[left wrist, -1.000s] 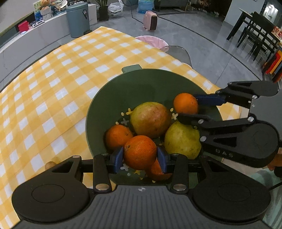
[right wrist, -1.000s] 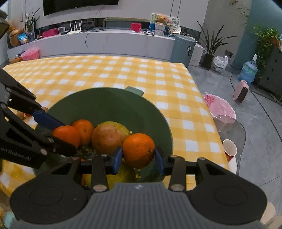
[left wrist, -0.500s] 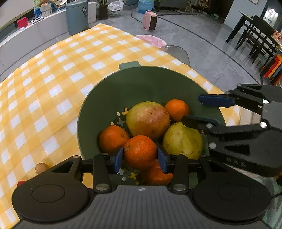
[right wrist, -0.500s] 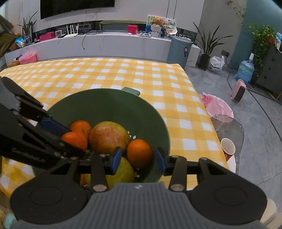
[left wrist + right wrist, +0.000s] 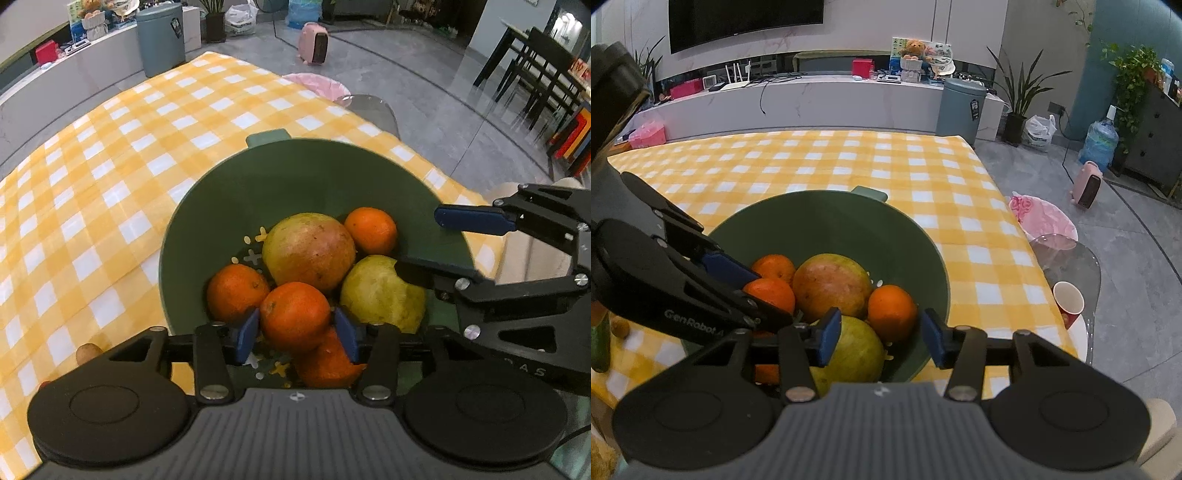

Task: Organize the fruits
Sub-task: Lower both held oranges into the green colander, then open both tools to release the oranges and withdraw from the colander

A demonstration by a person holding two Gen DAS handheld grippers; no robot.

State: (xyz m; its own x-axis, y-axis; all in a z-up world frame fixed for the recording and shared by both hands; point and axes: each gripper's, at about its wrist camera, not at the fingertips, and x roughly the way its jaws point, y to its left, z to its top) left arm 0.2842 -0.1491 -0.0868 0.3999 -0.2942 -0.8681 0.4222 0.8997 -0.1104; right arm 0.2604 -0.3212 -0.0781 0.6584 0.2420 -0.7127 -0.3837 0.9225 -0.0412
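A green colander bowl (image 5: 295, 173) (image 5: 820, 218) stands on the yellow checked tablecloth. It holds a big reddish-green fruit (image 5: 308, 251), a yellow-green pear (image 5: 376, 291) and several oranges. My left gripper (image 5: 295, 332) hangs over the bowl's near side and its jaws are opening. An orange (image 5: 295, 314) lies between the pads on the pile, no longer squeezed. My right gripper (image 5: 881, 341) comes in from the other side, also opening. A smaller orange (image 5: 892, 312) lies in the bowl between its pads, with a clear gap on both sides.
The table's edge runs just right of the bowl. Beyond it stand a glass side table with a red paper cup (image 5: 1067, 302) and a pink-lined bin (image 5: 1041, 218). A small brown item (image 5: 86, 352) lies on the cloth left of the bowl.
The right gripper let go of its orange, which dropped into the bowl beside the pear, and its jaws widened. The left jaws parted from their orange. Neither hand shifted much.
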